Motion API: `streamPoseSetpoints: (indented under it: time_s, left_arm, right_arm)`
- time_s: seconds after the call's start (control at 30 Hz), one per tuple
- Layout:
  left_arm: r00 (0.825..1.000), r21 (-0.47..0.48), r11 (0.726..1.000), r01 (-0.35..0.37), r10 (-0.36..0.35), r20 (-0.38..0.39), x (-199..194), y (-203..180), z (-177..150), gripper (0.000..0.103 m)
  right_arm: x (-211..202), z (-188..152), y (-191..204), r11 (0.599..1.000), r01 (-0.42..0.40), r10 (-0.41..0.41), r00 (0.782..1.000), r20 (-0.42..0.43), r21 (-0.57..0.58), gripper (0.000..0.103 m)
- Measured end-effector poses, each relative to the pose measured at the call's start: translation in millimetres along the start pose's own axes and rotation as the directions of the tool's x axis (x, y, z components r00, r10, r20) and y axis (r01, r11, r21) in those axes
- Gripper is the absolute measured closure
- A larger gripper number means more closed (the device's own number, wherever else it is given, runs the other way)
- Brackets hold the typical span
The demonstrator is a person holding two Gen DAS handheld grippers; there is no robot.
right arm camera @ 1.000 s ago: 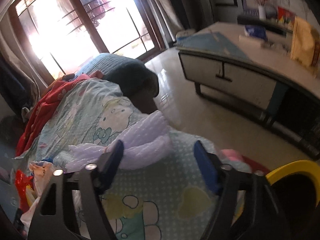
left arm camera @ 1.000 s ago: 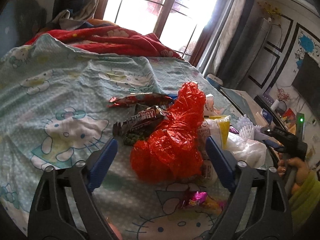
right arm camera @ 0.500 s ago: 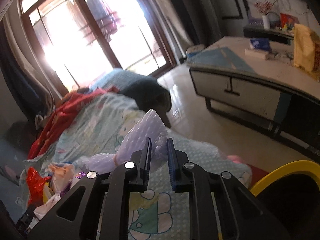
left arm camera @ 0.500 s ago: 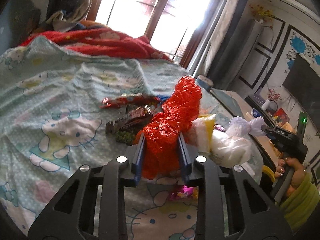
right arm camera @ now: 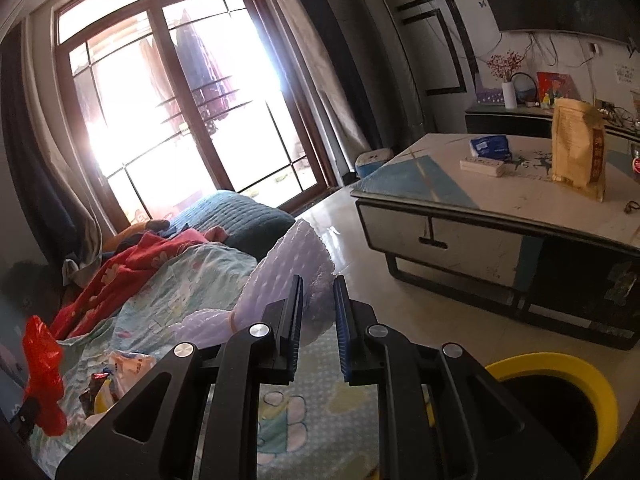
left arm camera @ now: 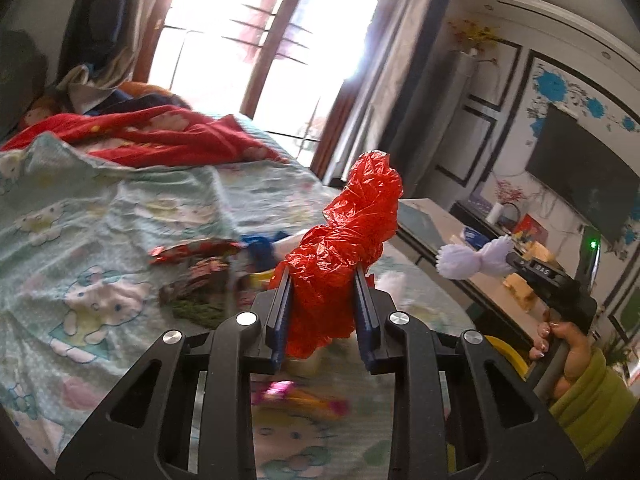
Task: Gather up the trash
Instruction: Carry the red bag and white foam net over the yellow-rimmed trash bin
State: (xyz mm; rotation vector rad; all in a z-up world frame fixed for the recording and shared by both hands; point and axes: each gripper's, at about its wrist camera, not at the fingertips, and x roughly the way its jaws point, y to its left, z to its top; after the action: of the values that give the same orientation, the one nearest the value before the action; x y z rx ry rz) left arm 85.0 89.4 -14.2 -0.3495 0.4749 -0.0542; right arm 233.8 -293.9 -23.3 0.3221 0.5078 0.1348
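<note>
The left gripper (left arm camera: 323,312) is clamped on a crumpled red bag (left arm camera: 348,248), held clear above the bed (left arm camera: 120,208). The right gripper (right arm camera: 317,320) is nearly closed, pinching white foam wrap (right arm camera: 296,256) off the bed. Wrappers (left arm camera: 196,268) remain on the sheet. A yellow-rimmed bin (right arm camera: 560,364) stands beside the bed, near the table (right arm camera: 520,208).

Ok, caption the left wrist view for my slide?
Left gripper lifts crumpled red plastic bag off cartoon-print bedsheet.

Red bag (left arm camera: 352,240) — crinkled glossy plastic.
</note>
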Motion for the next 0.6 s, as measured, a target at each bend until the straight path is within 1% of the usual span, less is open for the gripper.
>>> streamPoseSetpoints:
  time_s: [0.3, 0.6]
  left_arm:
    - [0.997, 0.066, 0.995, 0.081, -0.081, -0.01, 4, -44, -5, 0.082]
    - [0.988, 0.126, 0.98, 0.152, -0.147, -0.049, 14, -83, -15, 0.082]
  right_arm:
    - [-42, 2, -28, 0.999, 0.035, -0.035, 0.999, 0.027, 0.005, 0.088]
    - [-67, 0, -54, 0.996, 0.088, -0.088, 0.996, 0.031, -0.003, 0.088]
